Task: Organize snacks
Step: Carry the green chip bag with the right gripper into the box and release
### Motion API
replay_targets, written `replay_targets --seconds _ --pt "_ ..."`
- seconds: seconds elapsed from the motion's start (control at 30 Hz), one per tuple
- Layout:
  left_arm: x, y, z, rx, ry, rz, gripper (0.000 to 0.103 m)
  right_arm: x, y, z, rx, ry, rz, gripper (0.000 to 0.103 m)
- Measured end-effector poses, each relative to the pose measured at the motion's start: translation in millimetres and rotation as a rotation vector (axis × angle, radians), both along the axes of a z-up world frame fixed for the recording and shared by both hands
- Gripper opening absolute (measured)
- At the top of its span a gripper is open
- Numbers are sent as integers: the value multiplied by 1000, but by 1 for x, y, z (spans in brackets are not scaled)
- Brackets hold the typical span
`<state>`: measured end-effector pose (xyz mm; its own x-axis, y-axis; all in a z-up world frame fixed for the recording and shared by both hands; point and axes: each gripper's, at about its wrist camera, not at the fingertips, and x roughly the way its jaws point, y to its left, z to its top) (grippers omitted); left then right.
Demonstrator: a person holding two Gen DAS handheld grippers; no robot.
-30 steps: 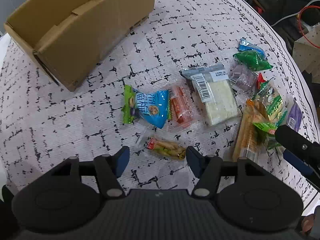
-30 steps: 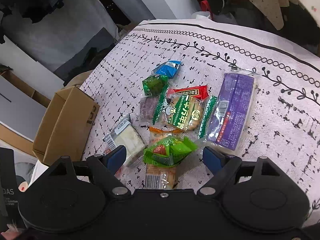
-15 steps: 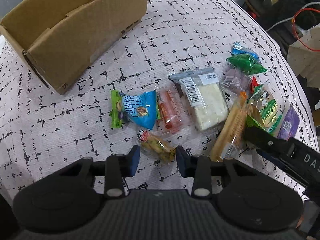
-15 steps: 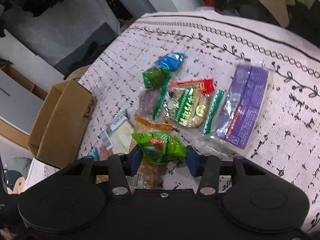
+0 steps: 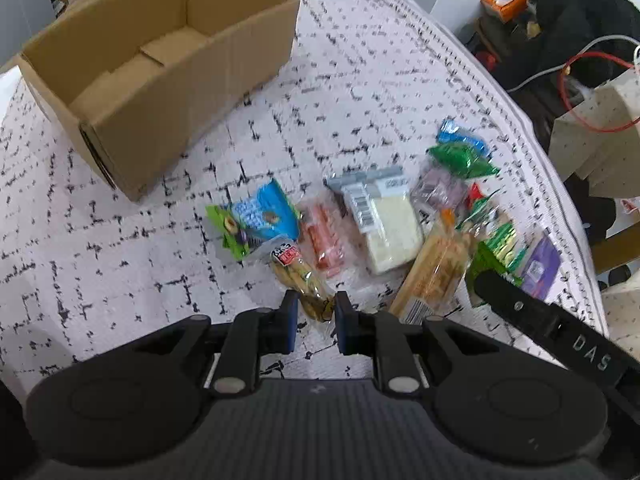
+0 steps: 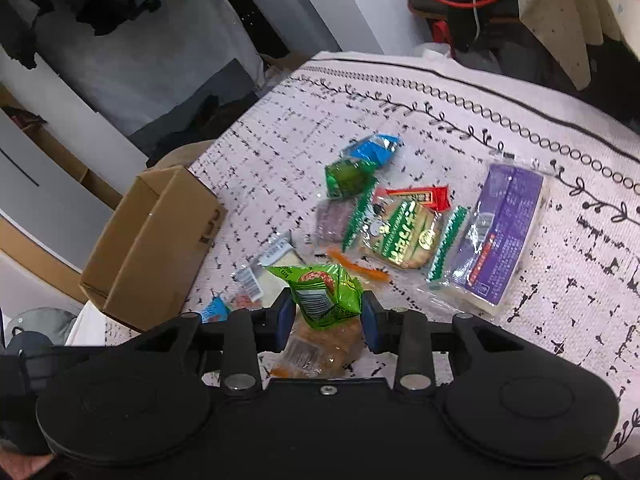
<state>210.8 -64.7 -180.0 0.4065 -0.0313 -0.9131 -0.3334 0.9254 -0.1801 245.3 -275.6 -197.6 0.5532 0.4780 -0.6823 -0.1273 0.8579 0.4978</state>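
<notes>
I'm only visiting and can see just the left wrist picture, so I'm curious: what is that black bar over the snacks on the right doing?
Observer: That is the right gripper. It is shut on a green packet.
Operator: Is anything under that packet?
Observer: Yes, a clear cracker pack with an orange edge lies on the tablecloth right below it.
Operator: And the purple thing at the far edge?
Observer: It is a long purple packet, lying flat beside a green-and-white biscuit pack.
</notes>
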Motion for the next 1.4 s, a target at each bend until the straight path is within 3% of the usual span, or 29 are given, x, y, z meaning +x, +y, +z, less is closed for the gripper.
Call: replay_targets --seconds 0.77,1.13,1.4 --pt "18 48 87 2 -188 -13 18 -3 61 74 7 -131 22 35" --pt "19 88 97 1 -263 13 18 2 105 98 -25 -169 72 35" --pt "16 125 92 -48 -291 99 18 1 134 106 -54 -180 92 35"
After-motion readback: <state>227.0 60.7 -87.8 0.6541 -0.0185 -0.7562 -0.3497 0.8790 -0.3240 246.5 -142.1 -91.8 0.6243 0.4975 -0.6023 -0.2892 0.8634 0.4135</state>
